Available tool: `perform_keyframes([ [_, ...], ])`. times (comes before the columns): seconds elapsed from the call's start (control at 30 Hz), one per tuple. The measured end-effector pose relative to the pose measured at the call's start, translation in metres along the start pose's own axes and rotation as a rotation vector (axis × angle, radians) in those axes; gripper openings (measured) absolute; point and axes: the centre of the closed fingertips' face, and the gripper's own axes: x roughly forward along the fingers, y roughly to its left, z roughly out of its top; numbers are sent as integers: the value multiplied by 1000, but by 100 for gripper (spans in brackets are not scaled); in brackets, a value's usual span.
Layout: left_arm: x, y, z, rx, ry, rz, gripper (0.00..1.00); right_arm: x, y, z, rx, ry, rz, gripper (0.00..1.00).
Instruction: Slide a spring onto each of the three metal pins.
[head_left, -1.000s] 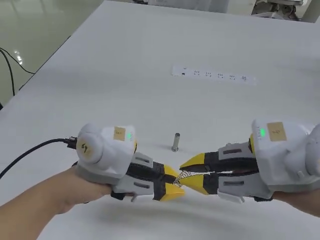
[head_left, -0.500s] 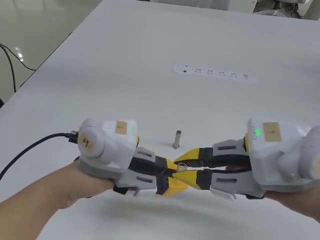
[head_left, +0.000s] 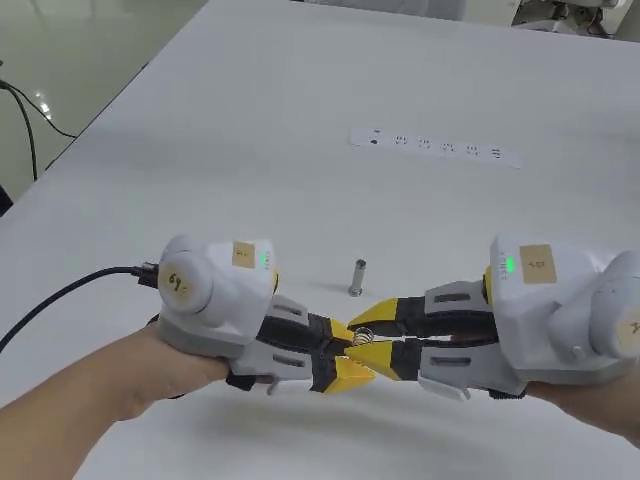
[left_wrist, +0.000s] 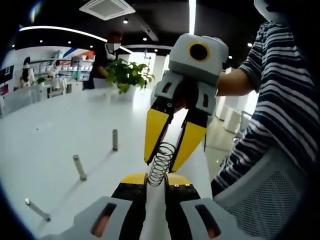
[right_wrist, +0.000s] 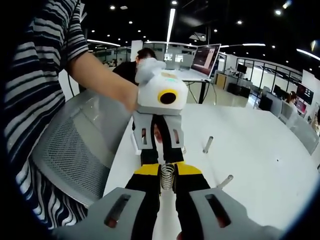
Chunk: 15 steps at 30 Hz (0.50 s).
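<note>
Just above the near part of the bench, the spring is being held in the air between the two claws, which are being pointed tip to tip. The left claw is being pressed closed on one end of the spring, so that the coil is being offered lengthwise past its tips. The right claw is being set with one jaw on either side of the other end, though whether the coil is being squeezed there or merely straddled cannot be told. This is being read as a hand-over or a re-grip: a coil pinched at one end is being left with its bore free for sliding over a pin. In the left gripper view one metal pin is being shown upright on the bench beyond the claws, with a second pin and a third pin nearer the view's edge. All are well apart from the spring and seemingly bare, though too small for certainty. The grip is probably being settled clear of the pins before any lining-up is being tried.
</note>
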Motion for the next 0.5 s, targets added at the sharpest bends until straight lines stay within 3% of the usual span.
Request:
perform_keyframes([
  [0.13, -3, 4, -3, 1, 14, 22, 15, 0, -3, -1, 15, -2, -11, 7],
  [0.5, -14, 12, -8, -32, 24, 69, 26, -1, -7, -3, 41, 1, -26, 7],
])
